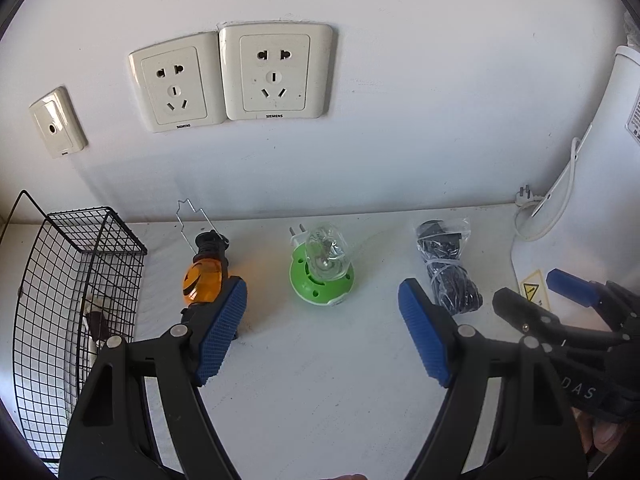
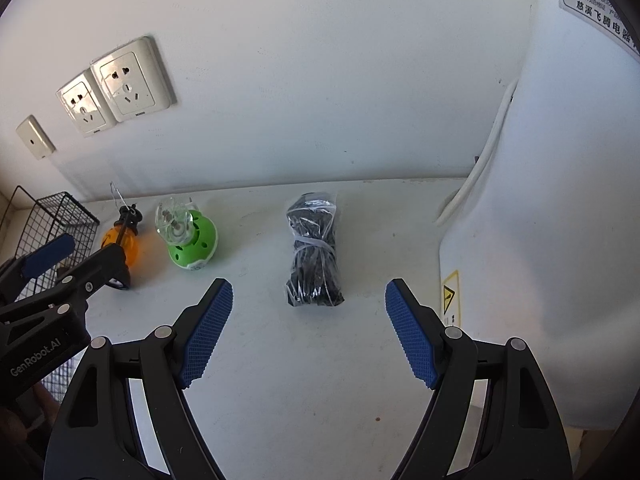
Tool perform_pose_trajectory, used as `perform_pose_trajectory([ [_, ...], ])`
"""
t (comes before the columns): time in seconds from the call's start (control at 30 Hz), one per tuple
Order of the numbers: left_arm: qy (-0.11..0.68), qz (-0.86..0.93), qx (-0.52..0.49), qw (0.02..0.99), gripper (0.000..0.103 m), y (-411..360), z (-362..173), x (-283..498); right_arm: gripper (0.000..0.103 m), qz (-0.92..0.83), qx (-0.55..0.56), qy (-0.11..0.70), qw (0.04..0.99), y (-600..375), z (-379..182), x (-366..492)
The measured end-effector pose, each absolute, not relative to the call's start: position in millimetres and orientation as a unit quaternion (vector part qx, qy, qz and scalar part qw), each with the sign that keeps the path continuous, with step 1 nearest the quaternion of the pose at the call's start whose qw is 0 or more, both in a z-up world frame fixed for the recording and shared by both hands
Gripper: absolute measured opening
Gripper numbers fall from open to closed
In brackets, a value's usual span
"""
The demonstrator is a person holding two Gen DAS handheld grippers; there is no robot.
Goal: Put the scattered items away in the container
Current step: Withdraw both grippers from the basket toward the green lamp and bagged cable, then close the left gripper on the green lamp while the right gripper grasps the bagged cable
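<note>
Both tongs gape before bagged black cable.

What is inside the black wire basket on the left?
The wire basket holds one small white-and-black item near its bottom, seen through the mesh. What it is cannot be told, and the left gripper's arm hides the basket's lower corner.

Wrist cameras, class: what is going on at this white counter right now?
A person holds a gripper in each hand over the counter; both are open and empty. The left gripper faces the green plug-in, with the orange bottle by its left finger. The right gripper faces the bagged cable. The wire basket holds one small item.
</note>
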State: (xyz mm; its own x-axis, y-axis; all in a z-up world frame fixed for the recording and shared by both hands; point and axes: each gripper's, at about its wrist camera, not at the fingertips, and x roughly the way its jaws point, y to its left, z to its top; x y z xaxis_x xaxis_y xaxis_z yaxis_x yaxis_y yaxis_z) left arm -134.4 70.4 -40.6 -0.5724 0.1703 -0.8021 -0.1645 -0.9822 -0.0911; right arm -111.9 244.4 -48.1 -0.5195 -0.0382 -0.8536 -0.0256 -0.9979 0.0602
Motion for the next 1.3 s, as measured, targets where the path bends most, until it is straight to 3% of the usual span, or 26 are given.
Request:
perform_pose_trajectory([
  [1.3, -0.013, 0.881, -0.463, 0.092, 0.074, 89.5, -109.0, -196.5, 0.076, -0.86, 0.51, -0.019, 0.001, 241.5, -146.9, -150.5],
])
